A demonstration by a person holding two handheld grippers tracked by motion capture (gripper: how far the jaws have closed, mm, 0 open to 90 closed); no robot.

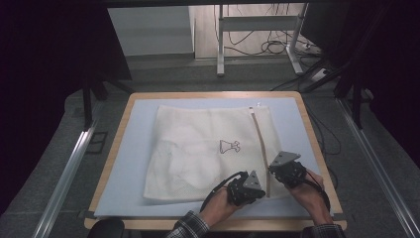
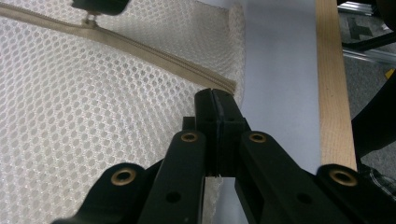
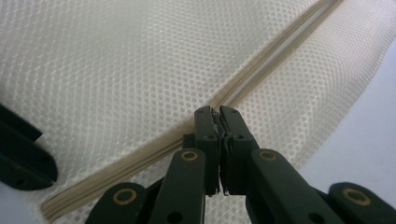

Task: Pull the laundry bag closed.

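From above we see a white mesh bag (image 1: 208, 148) lying flat on a pale blue mat (image 1: 129, 148) over the wooden table (image 1: 317, 144), a small black figure (image 1: 230, 145) printed mid-bag and a tan zipper (image 1: 261, 146) running along its right side. Both grippers sit at the zipper's near end. Our left gripper (image 2: 215, 100) has its jaws pressed together at the zipper's end by the bag's corner, apparently pinching it. In the right gripper view, our right gripper (image 3: 215, 116) is clamped on the zipper pull (image 3: 217, 122); that pull also appears in the left gripper view.
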